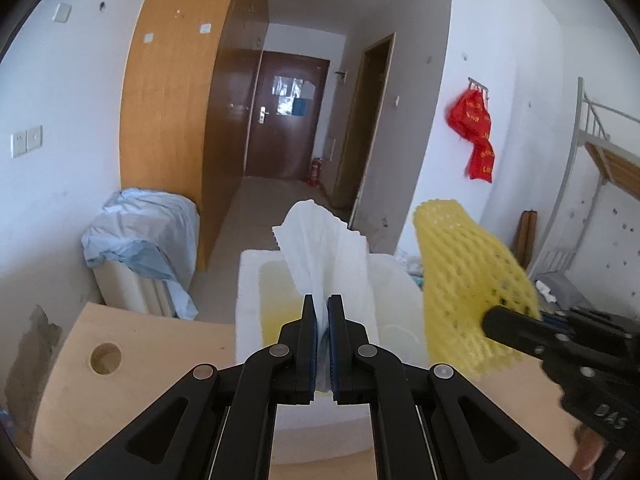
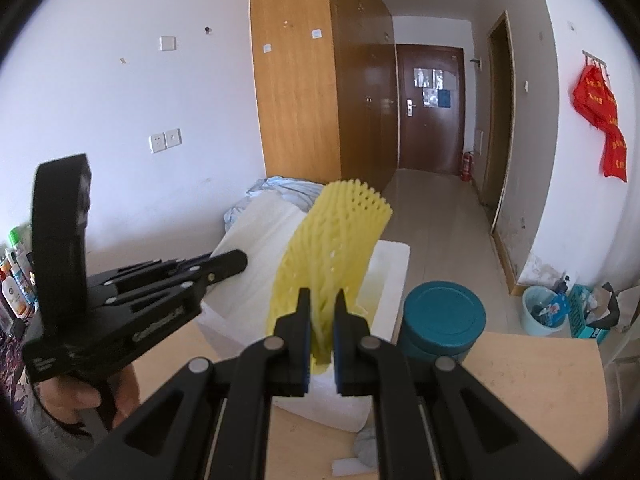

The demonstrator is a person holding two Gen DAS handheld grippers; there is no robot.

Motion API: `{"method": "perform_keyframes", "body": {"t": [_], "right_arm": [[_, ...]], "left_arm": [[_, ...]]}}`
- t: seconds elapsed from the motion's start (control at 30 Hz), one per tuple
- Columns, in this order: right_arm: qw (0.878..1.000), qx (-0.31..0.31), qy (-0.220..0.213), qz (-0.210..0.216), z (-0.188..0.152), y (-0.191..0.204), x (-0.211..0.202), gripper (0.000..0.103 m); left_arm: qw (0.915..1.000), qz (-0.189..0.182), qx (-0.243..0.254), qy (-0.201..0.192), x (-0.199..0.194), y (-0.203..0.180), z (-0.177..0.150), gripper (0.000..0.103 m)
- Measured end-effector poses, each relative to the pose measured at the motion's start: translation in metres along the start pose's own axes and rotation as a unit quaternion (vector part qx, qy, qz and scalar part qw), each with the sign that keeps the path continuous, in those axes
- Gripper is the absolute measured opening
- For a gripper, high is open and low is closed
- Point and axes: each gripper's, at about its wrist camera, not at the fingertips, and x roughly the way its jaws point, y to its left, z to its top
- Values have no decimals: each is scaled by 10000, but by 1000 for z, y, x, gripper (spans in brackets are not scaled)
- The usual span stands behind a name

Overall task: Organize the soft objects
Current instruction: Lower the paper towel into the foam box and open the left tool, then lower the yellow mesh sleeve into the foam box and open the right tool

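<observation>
A: What is seen at the left?

B: A white tissue (image 1: pixel 320 248) is clamped between the closed jaws of the left gripper (image 1: pixel 323 320), held up over the white foam box (image 1: pixel 248 296) on the wooden table (image 1: pixel 160 360).

A: And to the right?

B: A yellow foam net (image 2: pixel 332 248) is pinched in the narrow jaws of the right gripper (image 2: pixel 322 320), above the same box. A teal canister (image 2: pixel 442 320) is set just beside the box; whether they touch cannot be told.
</observation>
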Motion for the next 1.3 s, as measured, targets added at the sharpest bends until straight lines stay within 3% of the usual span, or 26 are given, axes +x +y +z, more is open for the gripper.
{"method": "perform_keyframes", "body": {"t": [0.2,0.3,0.33,0.37,0.8,1.3], "right_arm": [[10000,27,-23,2,0,-3,-1,11],[10000,30,-19,8,1,-3,0,11],[10000,27,-16,19,1,-3,0,11],[10000,27,-14,24,1,-3,0,11],[9998,37,99,170,0,1,17,11],[9998,114,45,157,5,-4,34,11]], "left_arm": [[10000,-35,-37,62,-1,0,0,9],[10000,-5,18,53,-1,-2,-2,37],[10000,33,11,-7,-2,-3,-3,56],[9999,68,-4,-78,-4,-3,-3,68],[9989,245,51,-397,-35,7,5,70],[9987,438,-29,-245,-37,23,10,70]]}}
